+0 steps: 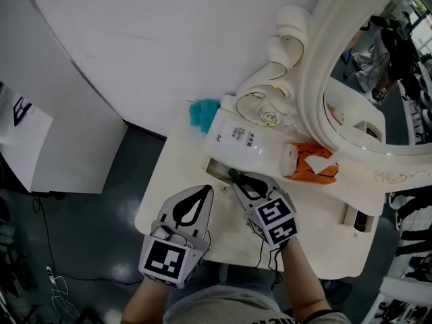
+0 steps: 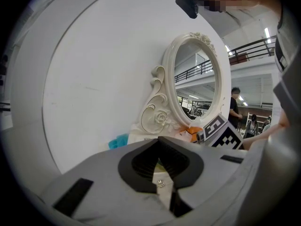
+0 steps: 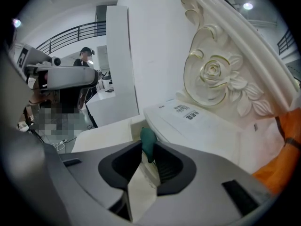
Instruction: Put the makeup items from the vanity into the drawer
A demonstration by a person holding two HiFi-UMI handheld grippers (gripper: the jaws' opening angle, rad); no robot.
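1. My left tongs (image 1: 206, 190) are closed on nothing, tips together. They sit low over the counter (image 1: 165, 187), at about 7 o'clock from the drawer (image 1: 217, 169). They are the farther pair.
2. The drawer is open at the near edge of the white box (image 1: 239, 140).
3. My right tongs (image 1: 237, 179) are parted, with the green makeup item (image 3: 147, 144) between the tips at the drawer's mouth. It looks loosely flanked, not clamped. Its long axis runs roughly 12 to 6 along the tongs, lower end dipping toward the drawer.
4. Only the head view shows the teal item (image 1: 202, 113) at 11 o'clock of the box and the orange item (image 1: 310, 169) at 3 o'clock. The left gripper view misses the green item.
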